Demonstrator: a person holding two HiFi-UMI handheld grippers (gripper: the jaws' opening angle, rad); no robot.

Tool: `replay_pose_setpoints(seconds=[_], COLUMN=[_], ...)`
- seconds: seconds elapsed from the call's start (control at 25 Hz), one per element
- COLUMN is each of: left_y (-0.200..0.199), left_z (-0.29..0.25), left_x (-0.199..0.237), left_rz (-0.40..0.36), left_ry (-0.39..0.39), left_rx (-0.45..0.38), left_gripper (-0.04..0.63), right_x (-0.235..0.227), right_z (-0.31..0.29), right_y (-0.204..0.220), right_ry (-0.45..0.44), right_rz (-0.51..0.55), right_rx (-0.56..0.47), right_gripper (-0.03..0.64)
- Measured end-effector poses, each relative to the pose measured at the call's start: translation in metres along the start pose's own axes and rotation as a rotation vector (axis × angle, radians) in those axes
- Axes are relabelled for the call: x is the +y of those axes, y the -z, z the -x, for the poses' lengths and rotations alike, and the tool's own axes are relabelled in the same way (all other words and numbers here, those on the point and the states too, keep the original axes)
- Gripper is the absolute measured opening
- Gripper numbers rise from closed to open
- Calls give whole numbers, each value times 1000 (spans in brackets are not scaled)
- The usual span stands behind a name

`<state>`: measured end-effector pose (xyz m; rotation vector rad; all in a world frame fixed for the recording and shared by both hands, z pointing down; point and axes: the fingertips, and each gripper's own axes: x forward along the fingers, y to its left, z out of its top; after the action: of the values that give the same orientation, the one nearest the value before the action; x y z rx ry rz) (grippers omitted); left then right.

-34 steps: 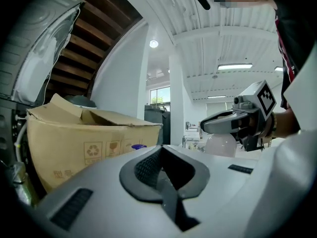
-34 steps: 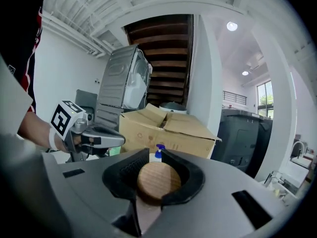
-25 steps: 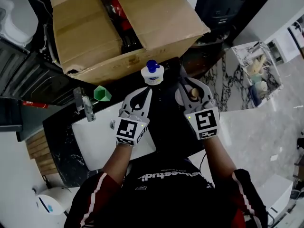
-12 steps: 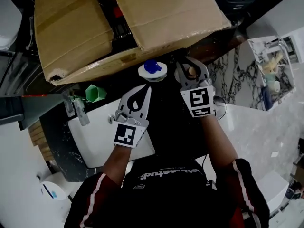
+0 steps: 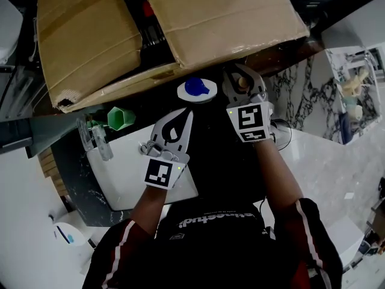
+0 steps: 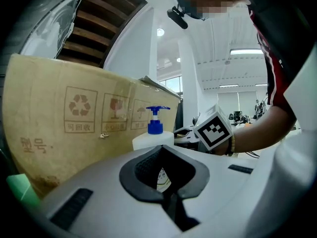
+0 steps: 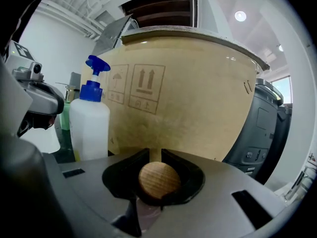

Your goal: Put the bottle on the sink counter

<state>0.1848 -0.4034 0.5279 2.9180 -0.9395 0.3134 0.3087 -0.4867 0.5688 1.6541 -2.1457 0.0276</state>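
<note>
Since the earlier frame, the right tongs have advanced toward the cardboard box and now sit level with the pump bottle, just to its right, whereas before they trailed behind it. The left tongs have held their station short of the pump bottle. The right tongs are clamped on the rounded wooden cap of a small bottle. The jaws stand slightly apart at the tips with the cap seated between the pads, and only a pale pinkish part of the body shows beneath it. The left tongs are closed tip to tip with nothing between them. The small bottle, judged to be the task's item, therefore hangs in the right tongs in front of the box face and beside the pump bottle. No view shows whether its base already touches the tabletop. The pump bottle stands upright on the dark surface, apart from both tongs. Further left are a green cup, the faucet and the white sink.

Handling assessment: the small bottle is probably light and rigid, and its body material cannot be determined. The domed cap is smooth and offers the pads little flat area, so it may swivel or slip, and a cap-only grip risks the cap loosening. Lower it vertically onto a clear spot away from the pump bottle. If it has to be gripped again, take the neck or shoulder rather than the cap.
</note>
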Motion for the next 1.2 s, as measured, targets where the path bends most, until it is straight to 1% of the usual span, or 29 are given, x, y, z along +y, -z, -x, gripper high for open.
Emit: replay_pose_setpoints(seconds=[0.24,0.4,0.48,0.6,0.72,0.8,1.04,1.2], left_y=[4,6,6,6,2,1,-11,-21], left_z=[2,5,6,10,15,19,35,49], left_x=[6,9,10,14,13,13,15,9], left_rz=[15,24,25,-18,-7,-22,-38,-60], left_ry=[-14,-20,-21,-21,-24,-25,-37,-33], left_rx=[3,14,13,-26,-20,-30,-51,-65], left_gripper=[14,14,14,14,14,14,14,14], right_x=[6,15,18,18,18,19,16,15], right_z=[-7,-11,-12,-13,-11,-6,18,44], right_y=[3,4,5,6,6,0,-24,-37], right_ry=[-10,-28,-31,-40,-44,-45,-16,10], right_rz=[11,80,96,78,63,50,48,44], right_rx=[11,33,43,45,52,43,4,-9], right_gripper=[109,124,130,133,148,164,167,167])
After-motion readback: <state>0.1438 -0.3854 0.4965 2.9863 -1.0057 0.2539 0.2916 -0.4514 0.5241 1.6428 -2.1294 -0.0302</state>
